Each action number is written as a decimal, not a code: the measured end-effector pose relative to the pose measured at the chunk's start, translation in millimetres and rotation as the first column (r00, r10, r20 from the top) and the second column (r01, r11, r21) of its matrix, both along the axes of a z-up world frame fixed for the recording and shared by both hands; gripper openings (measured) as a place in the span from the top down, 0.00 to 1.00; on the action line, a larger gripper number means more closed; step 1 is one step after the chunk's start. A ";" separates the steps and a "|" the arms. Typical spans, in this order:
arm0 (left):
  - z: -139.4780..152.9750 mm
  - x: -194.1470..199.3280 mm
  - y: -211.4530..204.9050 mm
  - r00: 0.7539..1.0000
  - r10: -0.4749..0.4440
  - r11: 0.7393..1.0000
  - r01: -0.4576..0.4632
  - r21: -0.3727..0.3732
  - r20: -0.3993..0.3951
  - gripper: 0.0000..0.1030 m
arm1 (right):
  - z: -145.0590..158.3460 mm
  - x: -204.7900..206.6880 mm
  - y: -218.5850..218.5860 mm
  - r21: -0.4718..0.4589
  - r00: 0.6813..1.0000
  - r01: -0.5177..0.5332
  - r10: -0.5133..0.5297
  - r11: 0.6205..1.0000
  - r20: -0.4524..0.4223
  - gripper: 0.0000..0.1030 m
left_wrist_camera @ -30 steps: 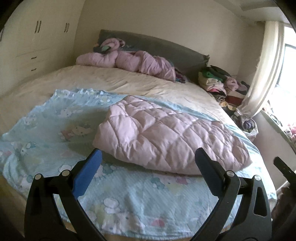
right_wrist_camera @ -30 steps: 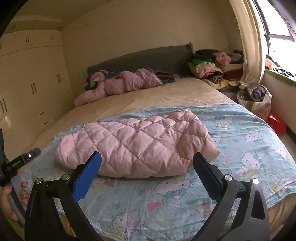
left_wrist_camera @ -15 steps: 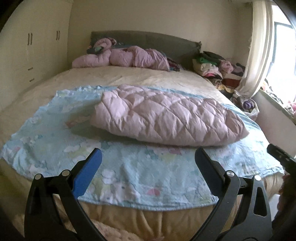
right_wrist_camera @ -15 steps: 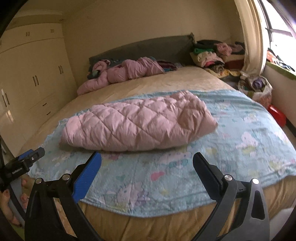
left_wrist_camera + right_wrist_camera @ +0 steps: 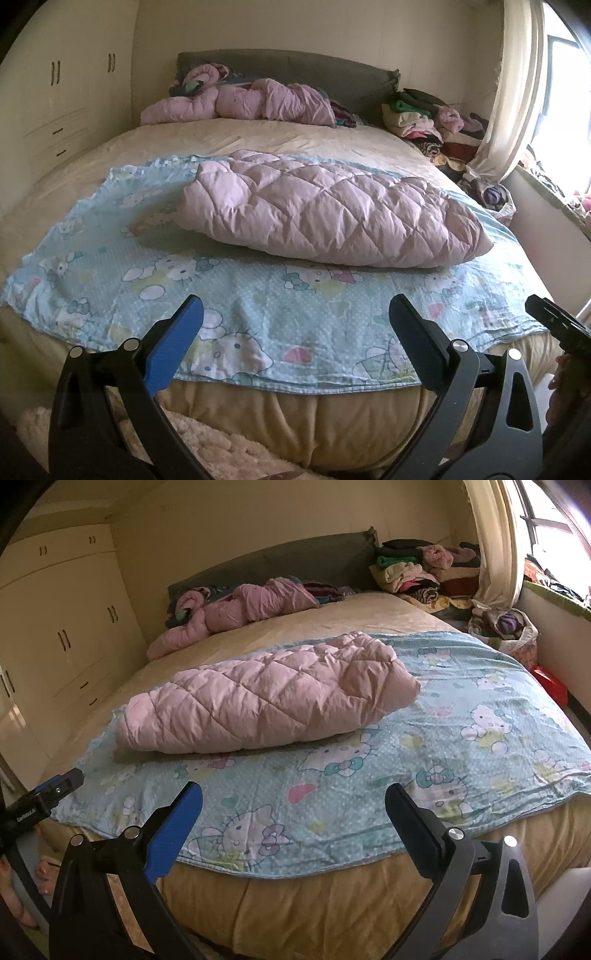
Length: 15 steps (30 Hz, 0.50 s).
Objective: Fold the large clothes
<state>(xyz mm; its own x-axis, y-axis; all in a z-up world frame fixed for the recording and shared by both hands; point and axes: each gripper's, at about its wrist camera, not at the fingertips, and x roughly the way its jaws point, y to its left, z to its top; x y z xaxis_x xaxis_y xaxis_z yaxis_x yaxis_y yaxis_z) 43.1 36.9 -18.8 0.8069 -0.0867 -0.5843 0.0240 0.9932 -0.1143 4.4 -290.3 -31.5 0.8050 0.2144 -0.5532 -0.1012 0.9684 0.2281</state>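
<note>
Big bed w/ a beige sheet (image 5: 258,136) fills both views, dark grey padded headboard (image 5: 295,74) at the far end. Over the near half lies a light blue cartoon-cat print blanket (image 5: 258,295), spread mostly flat, its front edge hanging just over the mattress edge.

The task thing: a pale pink diamond-quilted puffy coat (image 5: 332,214), folded into a long plump bundle, lying across the blue blanket roughly mid-bed. Looks puffed up, not flat; no sleeves or hood sticking out that I can see. Rounded ends both sides.

At the headboard there's a second crumpled pink padded garment (image 5: 258,101), unfolded. A stack of folded mixed-colour clothes (image 5: 413,118) sits beside the bed by the cream curtain (image 5: 517,92).

Left wrist view only: fluffy cream rug (image 5: 207,446) at the bed's foot, plus the tip of the right gripper (image 5: 293,808) at the far right edge. Right wrist view only: red plastic thing on the floor (image 5: 550,683) by the window wall, bare toes (image 5: 46,875) bottom left, and more of the cream wardrobe (image 5: 74,627).

Left gripper (image 5: 295,319): jaws spread wide, nothing in them, hovering short of the bed edge. Right gripper same deal, wide apart and empty, apart from the coat.
</note>
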 end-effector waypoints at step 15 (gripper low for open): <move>0.0 -1.0 1.0 1.000 -0.001 1.000 0.001 0.002 0.003 0.09 | 3.4 -3.6 3.8 -0.003 1.000 -0.008 0.008 1.000 0.007 0.04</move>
